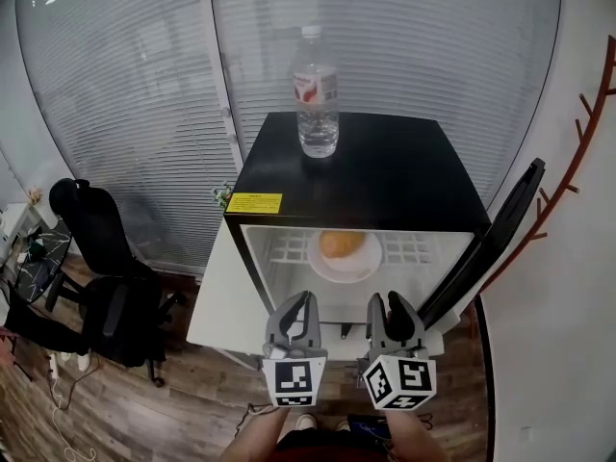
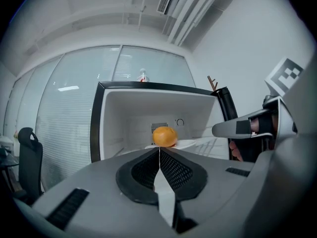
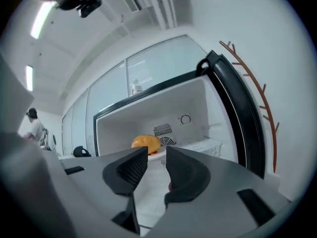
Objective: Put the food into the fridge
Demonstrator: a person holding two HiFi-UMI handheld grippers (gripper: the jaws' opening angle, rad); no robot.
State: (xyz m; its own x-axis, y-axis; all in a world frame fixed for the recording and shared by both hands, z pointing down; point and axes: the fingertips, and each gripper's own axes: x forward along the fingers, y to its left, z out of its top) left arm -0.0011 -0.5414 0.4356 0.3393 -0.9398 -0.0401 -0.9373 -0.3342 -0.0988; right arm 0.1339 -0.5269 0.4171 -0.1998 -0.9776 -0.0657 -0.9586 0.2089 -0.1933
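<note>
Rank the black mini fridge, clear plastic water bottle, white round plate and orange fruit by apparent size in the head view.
1. Black mini fridge
2. Clear plastic water bottle, though it is likely nearer the camera than the plate, so this is unsure
3. White round plate
4. Orange fruit

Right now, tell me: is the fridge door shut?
No, the door stands swung open, baring the orange on its plate inside the fridge.
</note>
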